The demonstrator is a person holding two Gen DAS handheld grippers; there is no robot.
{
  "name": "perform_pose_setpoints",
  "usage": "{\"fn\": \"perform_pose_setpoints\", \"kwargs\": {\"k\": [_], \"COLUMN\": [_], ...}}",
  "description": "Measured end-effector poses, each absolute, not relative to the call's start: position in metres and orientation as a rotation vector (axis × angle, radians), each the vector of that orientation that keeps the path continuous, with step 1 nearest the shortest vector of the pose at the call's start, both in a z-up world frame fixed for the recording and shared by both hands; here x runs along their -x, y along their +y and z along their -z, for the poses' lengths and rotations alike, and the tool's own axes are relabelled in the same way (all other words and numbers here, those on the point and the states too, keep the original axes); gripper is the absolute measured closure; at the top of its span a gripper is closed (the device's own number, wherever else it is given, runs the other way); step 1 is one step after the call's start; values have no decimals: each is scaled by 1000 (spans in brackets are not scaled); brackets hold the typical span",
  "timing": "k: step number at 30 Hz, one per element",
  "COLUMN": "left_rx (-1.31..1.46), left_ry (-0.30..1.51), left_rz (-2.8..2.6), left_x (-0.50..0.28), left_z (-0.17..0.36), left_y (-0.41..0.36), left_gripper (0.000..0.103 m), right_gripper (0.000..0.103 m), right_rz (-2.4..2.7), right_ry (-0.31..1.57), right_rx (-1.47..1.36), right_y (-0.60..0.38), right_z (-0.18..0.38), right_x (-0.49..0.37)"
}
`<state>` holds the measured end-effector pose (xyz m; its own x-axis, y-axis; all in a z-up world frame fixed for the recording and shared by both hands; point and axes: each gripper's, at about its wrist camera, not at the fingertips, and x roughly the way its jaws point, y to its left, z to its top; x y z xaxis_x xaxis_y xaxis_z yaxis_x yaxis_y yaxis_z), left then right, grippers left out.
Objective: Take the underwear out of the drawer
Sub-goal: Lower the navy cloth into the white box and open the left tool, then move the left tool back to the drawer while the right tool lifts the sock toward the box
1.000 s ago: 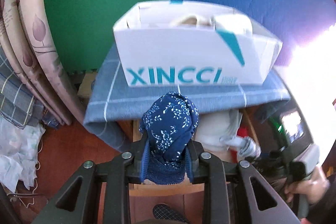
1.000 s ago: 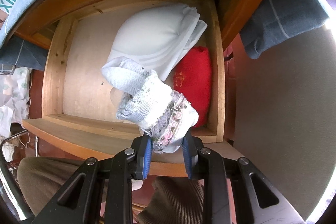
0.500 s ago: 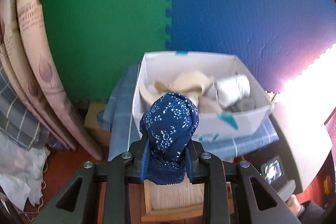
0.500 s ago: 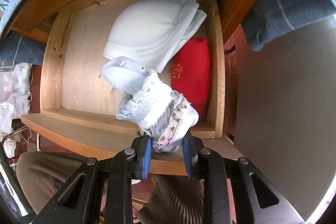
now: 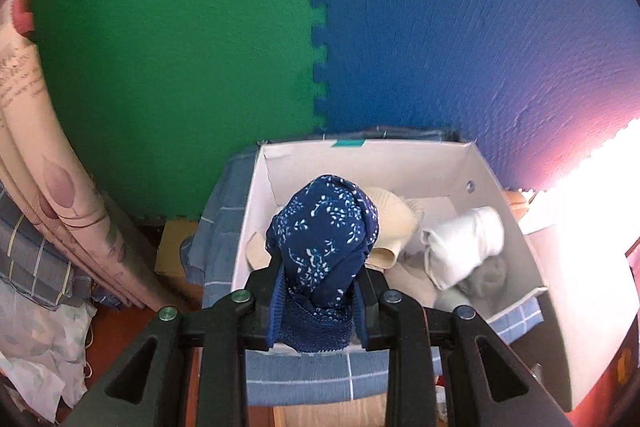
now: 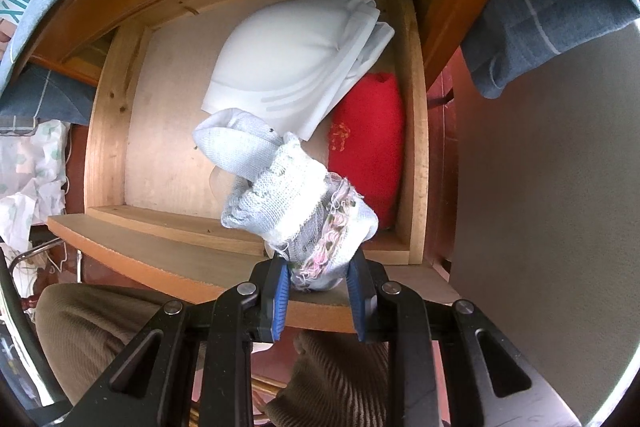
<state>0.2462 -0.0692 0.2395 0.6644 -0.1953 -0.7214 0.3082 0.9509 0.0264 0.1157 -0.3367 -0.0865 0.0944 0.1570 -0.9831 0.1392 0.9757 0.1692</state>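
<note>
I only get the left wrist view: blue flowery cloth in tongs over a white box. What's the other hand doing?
Observer: The right tongs are shut on a pale grey knit bundle, held above the open wooden drawer.
Operator: Anything left in that drawer?
Observer: Yes, a white folded garment lies at the back.
Operator: Only that?
Observer: No, a red garment lies against the drawer's right wall, its far end tucked under the white one.
</note>
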Motion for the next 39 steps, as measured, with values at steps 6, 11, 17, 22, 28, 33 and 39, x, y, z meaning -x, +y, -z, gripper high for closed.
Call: {"fn": "perform_pose_setpoints", "kwargs": {"k": [6,11,17,22,28,33,39], "left_rx": [-196,-205,-208,-208,-194,-177,-232], "left_ry": [875,922,934,919,850,785,702], "left_rz": [294,268,228,229,231,217,178], "left_x": [-264,-269,-269,-264,-244,-216,-170], "left_z": [-202,-176,-171,-182,-206,-223,-216], "left_y": [-86,-90,-90,-85,-70,-53,-34], "left_gripper": [75,74,60,50,44,43,43], "right_gripper": [80,80,80,80,80,80,80], "right_rz": [-17,-22,-24,-21,-17,-9,-6], "right_ry": [1478,1478,1481,1482,1484,1472,1424], "right_rx": [-249,-252,-253,-247,-243,-222,-220], "right_y": [-338,-339,-339,-338,-337,-334,-334], "right_z": [86,86,86,86,86,83,76], "right_x": [-115,-115,-116,-117,-118,-118,-115]}}
